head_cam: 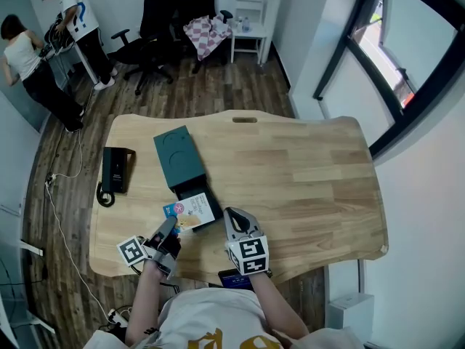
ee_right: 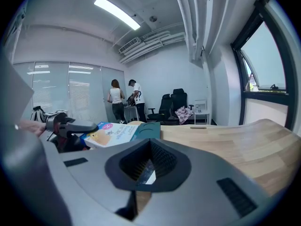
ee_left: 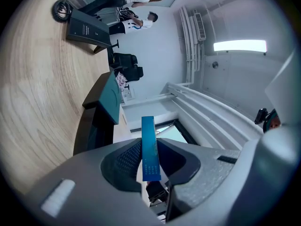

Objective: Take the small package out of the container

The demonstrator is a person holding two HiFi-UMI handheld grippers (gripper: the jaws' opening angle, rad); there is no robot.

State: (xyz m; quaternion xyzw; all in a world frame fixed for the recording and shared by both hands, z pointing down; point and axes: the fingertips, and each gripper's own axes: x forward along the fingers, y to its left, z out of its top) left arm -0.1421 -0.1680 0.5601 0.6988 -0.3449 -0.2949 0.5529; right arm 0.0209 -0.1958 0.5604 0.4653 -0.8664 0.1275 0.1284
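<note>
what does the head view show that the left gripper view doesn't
Only the head view shows the whole table, the right gripper near the open container, and the printed face of the small package. Only the left gripper view shows that package edge-on, a thin blue strip clamped between the jaws of the left gripper, plus the ceiling light. Both show the dark green container, the black device on the table and two people in the background.
</note>
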